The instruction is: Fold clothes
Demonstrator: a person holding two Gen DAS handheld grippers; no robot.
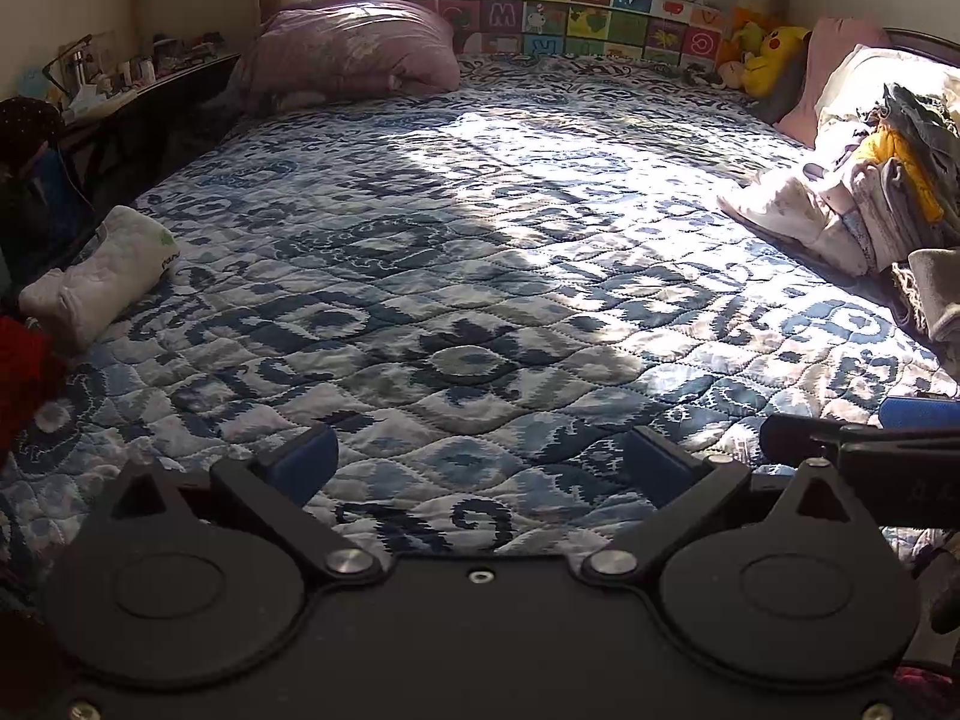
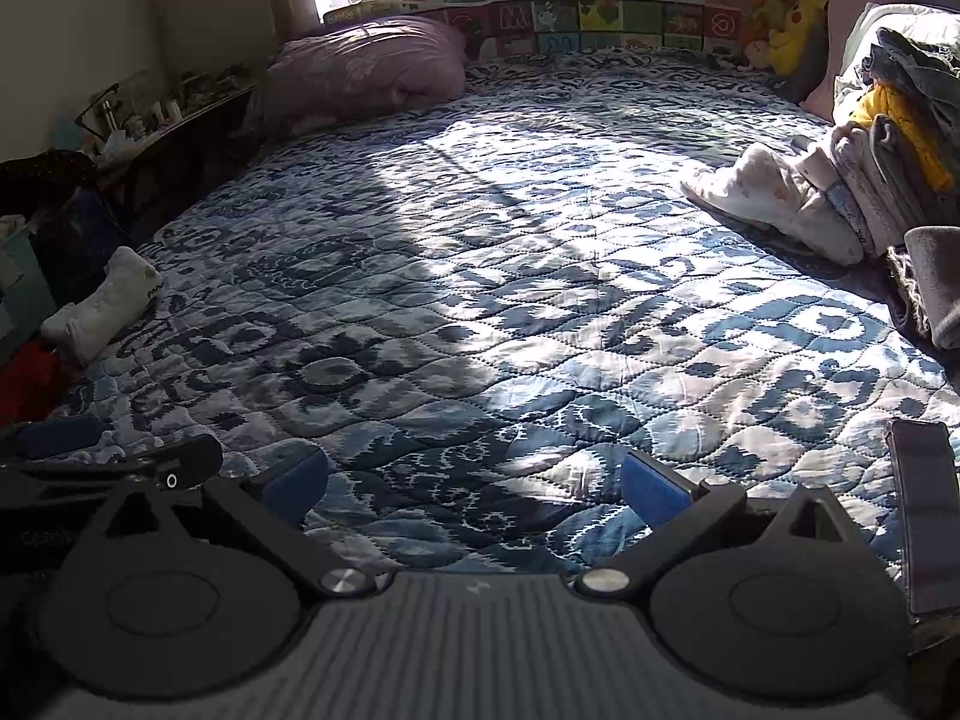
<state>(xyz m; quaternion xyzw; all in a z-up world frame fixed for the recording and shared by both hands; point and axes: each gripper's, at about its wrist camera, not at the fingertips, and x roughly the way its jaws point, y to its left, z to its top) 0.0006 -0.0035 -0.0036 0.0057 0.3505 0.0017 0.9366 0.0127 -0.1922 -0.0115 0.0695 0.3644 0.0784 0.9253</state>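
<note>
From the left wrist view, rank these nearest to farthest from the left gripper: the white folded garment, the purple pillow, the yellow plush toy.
From the left gripper:
1. White folded garment, on the bed's left edge.
2. Purple pillow, far left, under the window.
3. Yellow plush toy, far right corner; close to the pillow's depth, so 2 and 3 are uncertain.

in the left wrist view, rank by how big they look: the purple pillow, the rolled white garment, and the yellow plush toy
1. Purple pillow, largest.
2. Rolled white garment, though it lies nearer the camera.
3. Yellow plush toy, smallest, and farthest away.
</note>
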